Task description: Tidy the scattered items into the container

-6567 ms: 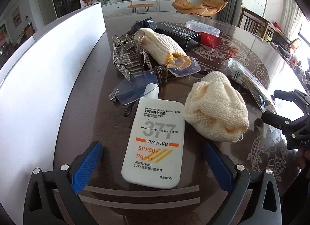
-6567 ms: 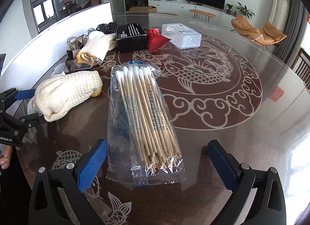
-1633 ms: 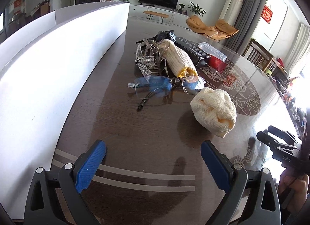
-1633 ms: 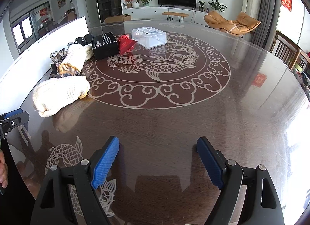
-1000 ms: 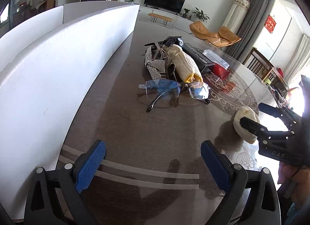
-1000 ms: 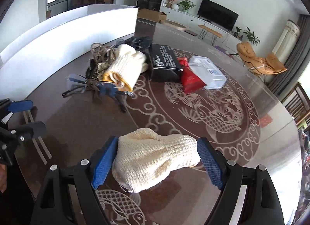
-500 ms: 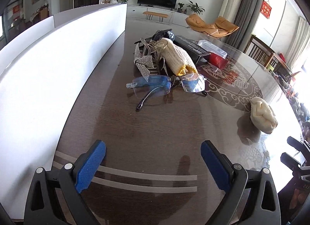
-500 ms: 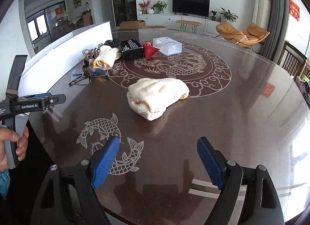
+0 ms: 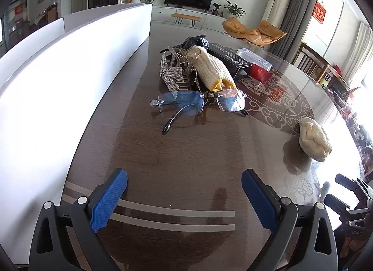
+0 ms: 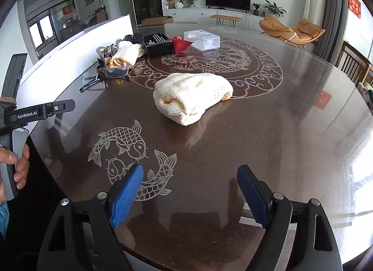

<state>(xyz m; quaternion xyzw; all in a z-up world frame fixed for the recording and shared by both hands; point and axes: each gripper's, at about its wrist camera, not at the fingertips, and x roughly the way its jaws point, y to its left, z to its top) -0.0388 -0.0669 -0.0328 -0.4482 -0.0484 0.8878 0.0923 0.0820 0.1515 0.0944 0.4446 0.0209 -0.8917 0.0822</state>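
A cream knitted pouch lies on the table ahead of my right gripper, which is open and empty above the fish pattern. The same pouch shows at the right in the left wrist view. My left gripper is open and empty over bare wood. Ahead of it lie blue-tinted glasses, a second knitted pouch and a rhinestone strap. Further back sit a black box, a red packet and a clear plastic container.
A tall white panel runs along the table's left side. The round table's near edge is close to my right gripper. A hand grips the left tool's handle. Chairs stand at the far right.
The right gripper let go of the cream pouch and drew back toward the table's near edge. The pouch now lies further right on the table. The left gripper stayed put.
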